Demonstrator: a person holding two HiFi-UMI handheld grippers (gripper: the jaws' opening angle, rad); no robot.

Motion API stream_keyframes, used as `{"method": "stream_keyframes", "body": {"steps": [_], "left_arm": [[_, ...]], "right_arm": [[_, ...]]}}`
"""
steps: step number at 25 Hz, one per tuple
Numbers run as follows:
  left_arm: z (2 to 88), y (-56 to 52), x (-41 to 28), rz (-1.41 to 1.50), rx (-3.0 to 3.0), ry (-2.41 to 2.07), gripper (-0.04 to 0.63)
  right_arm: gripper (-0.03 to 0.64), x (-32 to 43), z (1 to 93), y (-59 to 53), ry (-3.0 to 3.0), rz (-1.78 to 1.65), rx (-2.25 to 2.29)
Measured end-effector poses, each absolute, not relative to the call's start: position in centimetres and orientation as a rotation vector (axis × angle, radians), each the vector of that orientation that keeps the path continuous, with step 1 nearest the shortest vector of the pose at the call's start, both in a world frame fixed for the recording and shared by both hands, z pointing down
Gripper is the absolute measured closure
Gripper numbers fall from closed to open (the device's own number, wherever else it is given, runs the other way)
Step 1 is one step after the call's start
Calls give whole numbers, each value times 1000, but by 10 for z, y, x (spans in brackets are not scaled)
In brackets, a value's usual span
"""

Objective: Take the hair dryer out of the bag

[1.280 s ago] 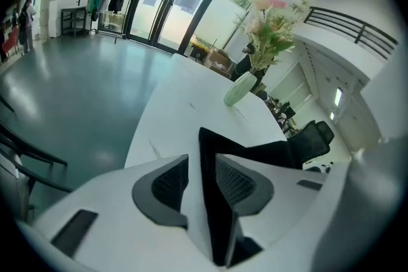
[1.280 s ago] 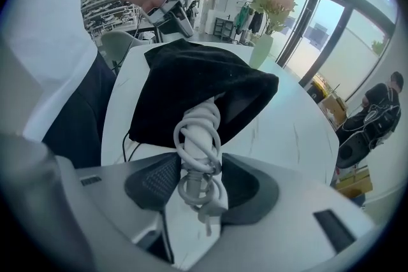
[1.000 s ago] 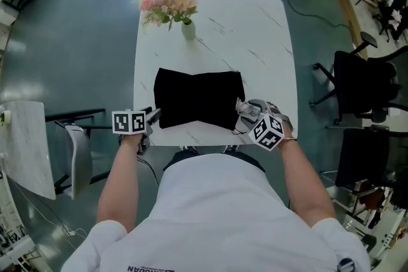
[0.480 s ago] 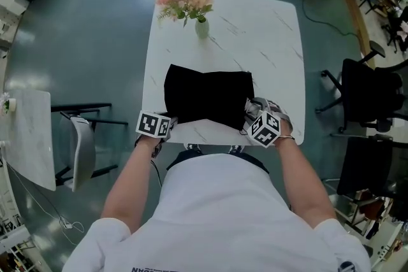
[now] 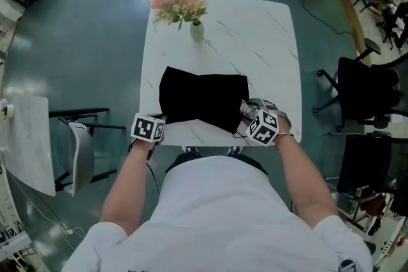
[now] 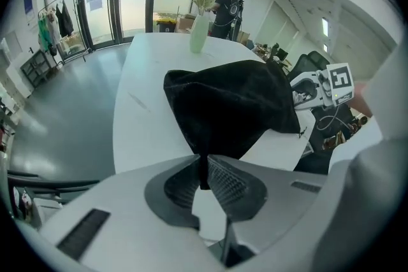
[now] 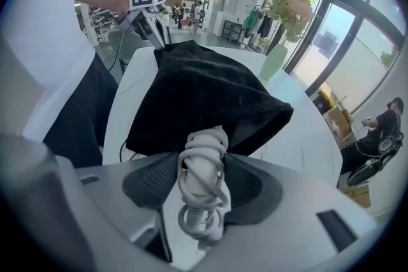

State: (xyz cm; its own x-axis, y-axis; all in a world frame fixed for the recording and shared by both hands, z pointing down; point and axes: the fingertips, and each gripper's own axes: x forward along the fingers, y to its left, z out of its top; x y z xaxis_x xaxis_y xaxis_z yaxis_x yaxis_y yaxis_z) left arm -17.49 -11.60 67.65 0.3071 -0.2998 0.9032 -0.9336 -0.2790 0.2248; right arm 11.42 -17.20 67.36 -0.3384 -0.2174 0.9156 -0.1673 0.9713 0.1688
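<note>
A black cloth bag (image 5: 201,99) lies on the white table (image 5: 255,41) close to its near edge. My left gripper (image 5: 159,119) is at the bag's near left corner. In the left gripper view its jaws are closing, and the left gripper (image 6: 204,165) pinches a fold of the bag (image 6: 236,105) between its pads. My right gripper (image 5: 245,113) is at the bag's near right corner. In the right gripper view the right gripper (image 7: 201,165) has its jaws wide and pressed on the white hair dryer (image 7: 203,156), whose cord is wound round it. The rest of the dryer is hidden inside the bag (image 7: 197,92).
A vase of pink flowers (image 5: 182,3) stands at the table's far left. Black office chairs (image 5: 366,89) stand to the right, and a white chair (image 5: 76,150) to the left. The near table edge runs just under both grippers.
My left gripper has moved right to the bag's near left corner and shut on the cloth. The right gripper has stayed on the hair dryer.
</note>
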Motion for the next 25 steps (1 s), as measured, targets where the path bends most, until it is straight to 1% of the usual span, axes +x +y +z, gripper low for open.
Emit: {"method": "stream_keyframes", "body": {"steps": [8, 17, 18, 19, 20, 21, 22, 25], "left_arm": [[673, -104, -214, 995, 1700, -1144, 551], [682, -86, -221, 993, 1632, -1153, 549], [682, -87, -223, 996, 1631, -1171, 541], [681, -90, -225, 995, 1633, -1194, 516], [679, -92, -226, 986, 1639, -1216, 485], [676, -96, -227, 965, 1651, -1232, 441], [672, -99, -226, 934, 1667, -1239, 419], [654, -112, -218, 836, 1724, -1241, 408]], "right_arm": [[373, 127, 673, -156, -1910, -172, 90], [368, 142, 681, -175, -1854, -208, 98], [365, 142, 681, -175, -1851, -198, 107], [359, 142, 682, -176, -1848, -187, 119], [348, 143, 681, -177, -1849, -176, 133], [341, 143, 680, -177, -1856, -163, 149], [341, 144, 677, -177, -1868, -146, 165], [341, 144, 664, -176, -1910, -100, 214]]}}
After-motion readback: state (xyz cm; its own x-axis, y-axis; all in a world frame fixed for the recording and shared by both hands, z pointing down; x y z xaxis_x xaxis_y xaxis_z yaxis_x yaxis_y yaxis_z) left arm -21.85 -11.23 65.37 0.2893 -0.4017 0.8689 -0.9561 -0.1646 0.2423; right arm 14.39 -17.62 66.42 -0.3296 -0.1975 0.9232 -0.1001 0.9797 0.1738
